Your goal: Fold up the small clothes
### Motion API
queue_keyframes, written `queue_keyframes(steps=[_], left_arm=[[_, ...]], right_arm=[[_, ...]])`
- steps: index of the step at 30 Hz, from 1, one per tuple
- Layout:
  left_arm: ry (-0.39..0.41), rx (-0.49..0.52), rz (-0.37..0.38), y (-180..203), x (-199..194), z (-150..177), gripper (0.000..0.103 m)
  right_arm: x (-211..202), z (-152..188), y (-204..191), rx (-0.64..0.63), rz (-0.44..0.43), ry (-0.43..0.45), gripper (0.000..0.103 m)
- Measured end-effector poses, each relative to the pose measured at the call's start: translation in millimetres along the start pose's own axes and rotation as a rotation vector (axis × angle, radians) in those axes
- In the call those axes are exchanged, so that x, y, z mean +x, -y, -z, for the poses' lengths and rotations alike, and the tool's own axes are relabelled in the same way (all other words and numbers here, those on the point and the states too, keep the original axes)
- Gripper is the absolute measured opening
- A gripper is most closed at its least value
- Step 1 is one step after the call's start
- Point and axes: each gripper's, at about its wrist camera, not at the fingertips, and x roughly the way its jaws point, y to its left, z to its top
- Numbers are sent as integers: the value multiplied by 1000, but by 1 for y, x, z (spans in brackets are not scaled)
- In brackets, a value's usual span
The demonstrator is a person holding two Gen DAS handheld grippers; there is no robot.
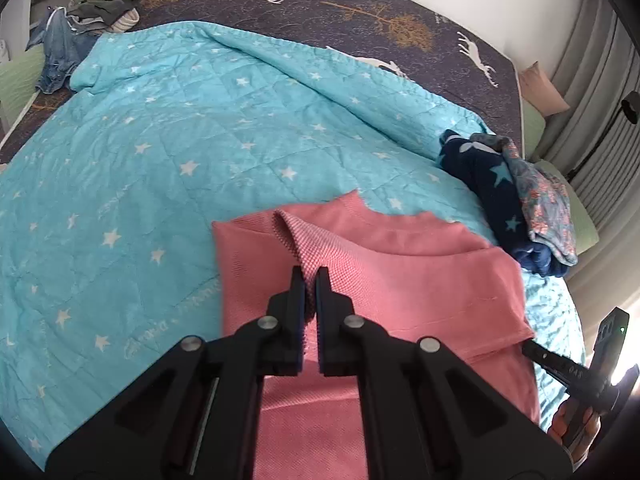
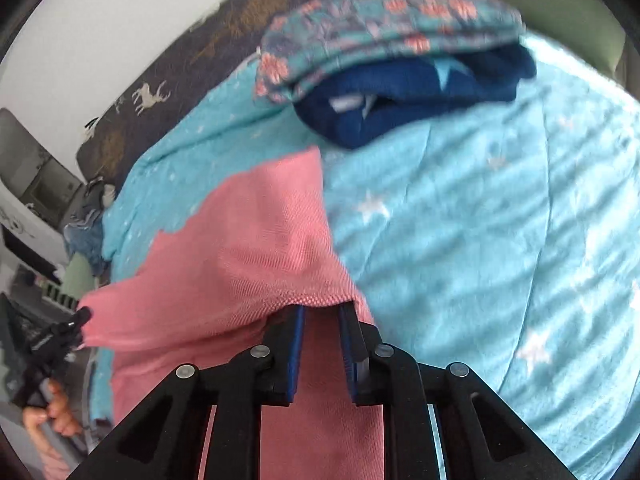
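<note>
Pink garment (image 1: 400, 280) on turquoise star quilt (image 1: 160, 140), partly folded, near edge lifted.

Left gripper (image 1: 310, 280): jaws almost together, pinching turned-up fold of pink garment.

Right gripper (image 2: 322, 310): jaws narrow, slightly parted, pink cloth lying between pads; firm pinch cannot be told.

Advice: secure right-side grip first, lift both corners level, carry edge across pink garment, align hems, lay flat without dragging quilt.

Folded pile (image 1: 520, 208), navy star piece under floral piece, lies beyond pink garment; keep clear.
</note>
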Motion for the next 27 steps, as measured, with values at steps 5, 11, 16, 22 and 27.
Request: queue_keyframes(steps=[5, 11, 16, 22, 27], left_arm=[[17, -51, 83, 6, -13, -16, 5], [51, -31, 143, 35, -37, -47, 5], [88, 1, 200, 72, -68, -79, 5], [186, 139, 227, 131, -113, -99, 5], [197, 218, 214, 150, -111, -92, 5]], right_arm=[[5, 14, -54, -241, -178, -56, 19], [40, 15, -93, -359, -202, -144, 19], [52, 16, -106, -399, -203, -140, 19], [42, -11, -69, -252, 60, 19, 19], [4, -27, -12, -72, 130, 80, 20]])
